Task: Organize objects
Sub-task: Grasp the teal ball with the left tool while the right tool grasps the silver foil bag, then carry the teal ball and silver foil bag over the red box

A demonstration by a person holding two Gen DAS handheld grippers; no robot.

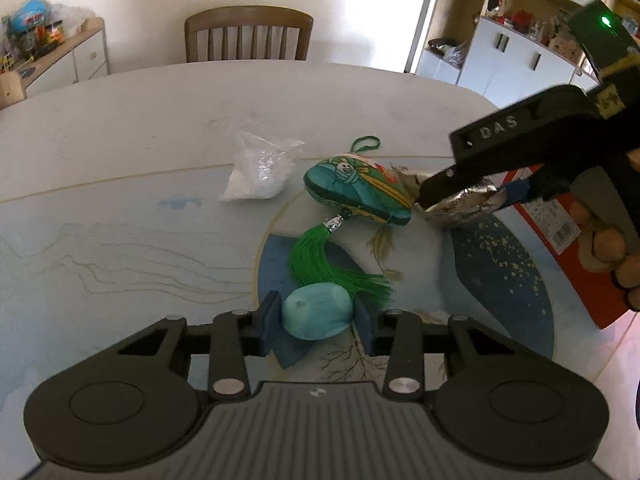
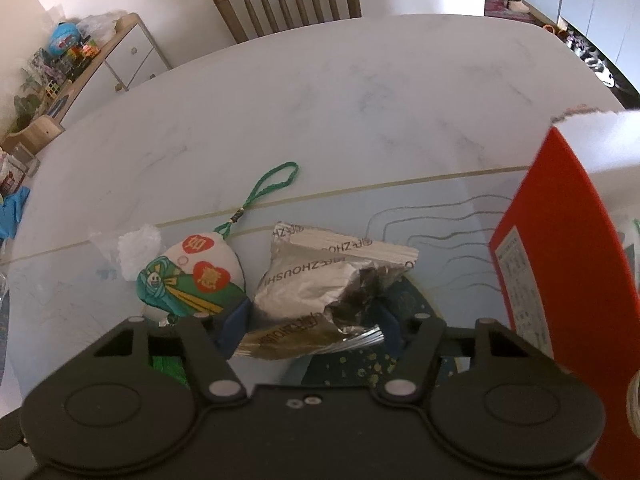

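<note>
Foil packet (image 2: 320,280) hides the right gripper's (image 2: 312,320) jaws' contact.

"ZHOUSHI" on foil packet (image 2: 320,280); "DAS" on right hand-held gripper (image 1: 444,196).

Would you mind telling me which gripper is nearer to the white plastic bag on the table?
Left. The left gripper, closed on the teal pebble-shaped object, sits nearer the white plastic bag. The right gripper clamps the silver foil packet beyond the embroidered sachet.
</note>
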